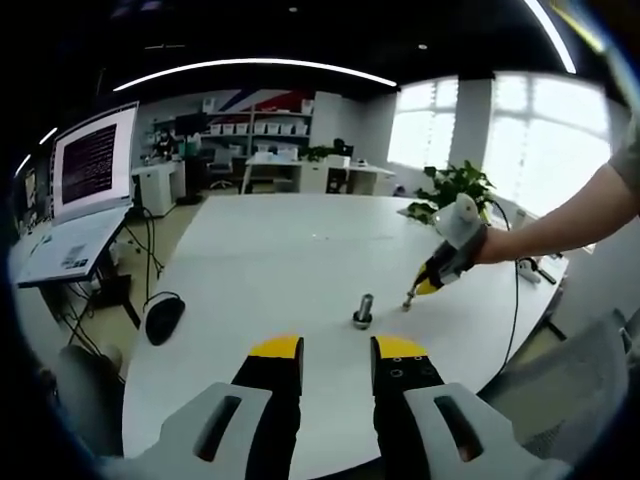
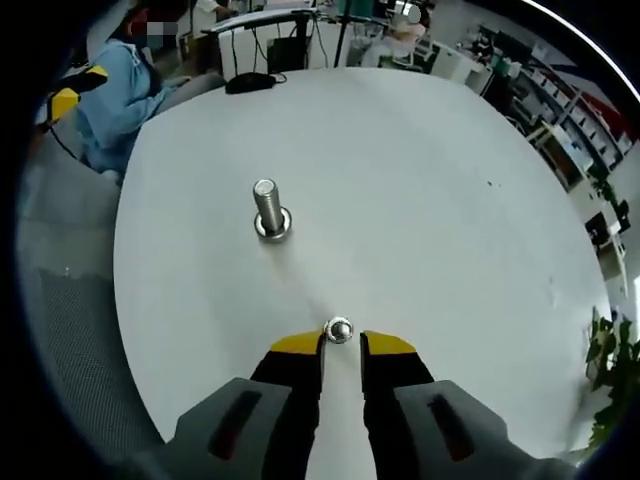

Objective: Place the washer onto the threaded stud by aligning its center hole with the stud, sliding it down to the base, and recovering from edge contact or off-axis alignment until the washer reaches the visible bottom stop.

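A threaded steel stud (image 2: pixel 267 208) stands upright on its wide base on the white round table (image 2: pixel 430 200), up and to the left of my right gripper (image 2: pixel 341 344). The small shiny washer (image 2: pixel 339 329) sits right between that gripper's yellow fingertips, whose jaws are narrowed onto it, low over the table. In the left gripper view the stud (image 1: pixel 362 311) stands ahead of my left gripper (image 1: pixel 337 349), which is open with nothing between its fingers. The right gripper (image 1: pixel 410 298) comes in from the right on a person's arm, tip down just right of the stud.
A black mouse (image 1: pixel 163 318) lies at the table's left edge, with an open laptop (image 1: pixel 92 165) on a side desk beyond it. A potted plant (image 1: pixel 455 188) and cables lie at the far right. A grey chair (image 2: pixel 60 300) and a person in blue (image 2: pixel 118 95) are by the table.
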A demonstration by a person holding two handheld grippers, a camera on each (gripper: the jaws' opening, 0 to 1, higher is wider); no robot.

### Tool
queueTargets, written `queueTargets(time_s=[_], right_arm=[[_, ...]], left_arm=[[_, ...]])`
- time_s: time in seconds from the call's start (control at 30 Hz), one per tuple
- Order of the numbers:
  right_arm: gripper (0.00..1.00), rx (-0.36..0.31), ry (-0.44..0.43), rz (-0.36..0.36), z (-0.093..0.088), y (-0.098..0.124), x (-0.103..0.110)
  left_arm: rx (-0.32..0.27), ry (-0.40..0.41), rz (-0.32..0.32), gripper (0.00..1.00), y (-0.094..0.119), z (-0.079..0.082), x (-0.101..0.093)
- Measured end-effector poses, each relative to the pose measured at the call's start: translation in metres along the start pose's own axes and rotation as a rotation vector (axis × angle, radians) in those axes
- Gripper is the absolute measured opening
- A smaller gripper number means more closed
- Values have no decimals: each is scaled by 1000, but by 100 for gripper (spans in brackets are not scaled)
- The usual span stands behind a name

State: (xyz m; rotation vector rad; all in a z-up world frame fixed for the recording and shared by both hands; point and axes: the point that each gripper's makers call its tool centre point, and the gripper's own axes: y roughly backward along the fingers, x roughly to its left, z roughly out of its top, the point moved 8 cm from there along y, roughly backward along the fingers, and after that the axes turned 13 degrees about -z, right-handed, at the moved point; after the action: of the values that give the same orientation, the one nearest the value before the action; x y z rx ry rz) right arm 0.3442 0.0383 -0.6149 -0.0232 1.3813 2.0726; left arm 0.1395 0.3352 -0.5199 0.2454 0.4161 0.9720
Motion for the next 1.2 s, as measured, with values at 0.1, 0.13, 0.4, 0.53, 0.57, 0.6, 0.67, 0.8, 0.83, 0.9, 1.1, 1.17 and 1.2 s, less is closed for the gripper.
queueTargets(time_s=[0.1,0.13,0.4,0.53,0.57,0.6,0.67,0.8,0.83,0.9,1.1,1.17,1.2], right_arm=[[17,-19,-15,7,2,5,2],[18,-35,-15,-2,4,8,2],[19,-168,-142,-21,13,33,2],[19,-226,-231,-25,13,45,2],[20,-239,-256,-20,13,48,3],[21,-250,-276,-16,13,52,4],[23,-283,-308,-28,9,62,5],[26,-316,-380,-25,1,74,11],[26,-324,-392,-21,-1,78,12],[27,-332,-404,-26,-7,83,14],[32,-433,-535,-17,-14,105,27],[35,-477,-564,-24,-15,111,33],[36,-498,-578,-23,-17,116,38]], left_arm=[[2,0,1,25,0,0,0],[3,1,0,25,0,0,0],[17,-2,-2,25,-2,-1,0],[25,0,1,25,-2,-2,0],[28,1,1,25,-2,-3,0],[30,0,0,25,-3,-3,0],[33,-5,0,25,-3,-2,-1],[32,-5,3,25,-2,-3,-1],[31,-3,5,25,-2,-3,-1],[29,5,3,25,-2,-3,-1],[40,-2,1,25,-4,-3,-3],[43,-5,0,25,-5,-3,-3],[45,-6,-3,25,-5,-4,-3]])
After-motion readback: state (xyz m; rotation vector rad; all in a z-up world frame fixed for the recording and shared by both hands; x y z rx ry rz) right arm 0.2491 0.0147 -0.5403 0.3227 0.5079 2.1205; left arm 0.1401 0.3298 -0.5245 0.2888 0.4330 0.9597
